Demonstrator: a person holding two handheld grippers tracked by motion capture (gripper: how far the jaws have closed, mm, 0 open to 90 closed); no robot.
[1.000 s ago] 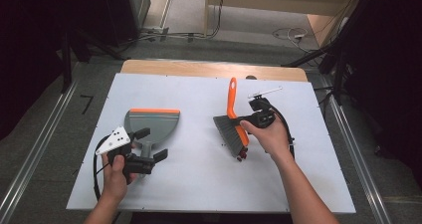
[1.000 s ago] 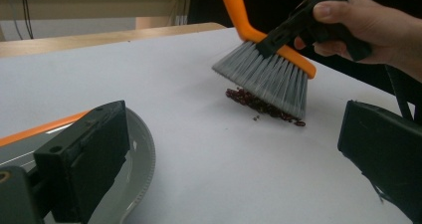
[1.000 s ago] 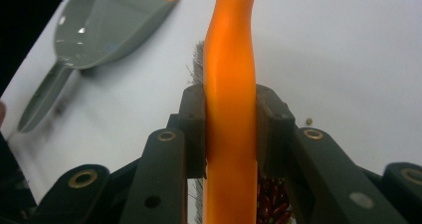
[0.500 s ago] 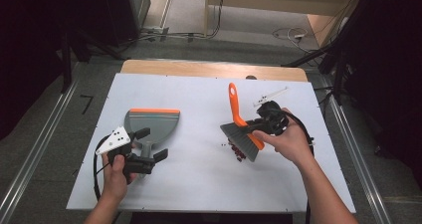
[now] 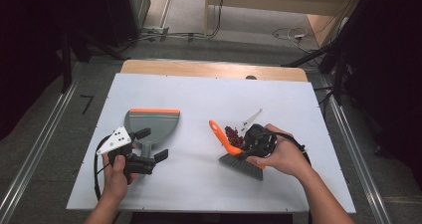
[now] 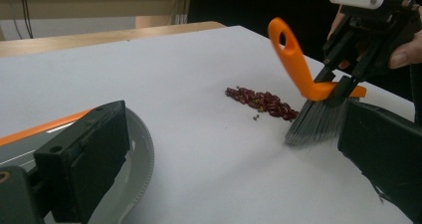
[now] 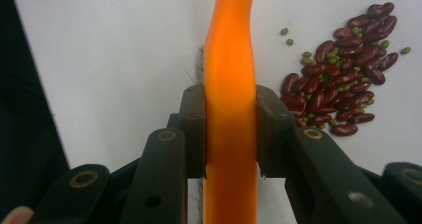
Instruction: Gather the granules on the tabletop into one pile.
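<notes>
A grey dustpan (image 5: 152, 123) with an orange lip lies flat on the left of the white table (image 5: 199, 92). Its handle runs between the open jaws of my left gripper (image 5: 151, 144), and the pan's grey rim (image 6: 137, 154) sits beside one jaw. To the right, my right gripper (image 5: 244, 152) is shut on the orange handle of a brush (image 7: 230, 59). The brush's grey bristles (image 6: 316, 122) rest on the table just beside a small pile of red beans (image 5: 231, 133) mixed with tiny green ones (image 7: 343, 84). The pile lies between brush and dustpan (image 6: 261, 102).
A wooden strip (image 5: 214, 68) borders the table's far edge. Cables lie on the floor (image 5: 293, 35) beyond it. Metal rails run along both sides, and dark equipment stands at the back left and at the right.
My right gripper has carried the brush towards the person and tipped it over, from the far side of the beans to their near side. The pile now lies farther up the table. The left gripper held still.
</notes>
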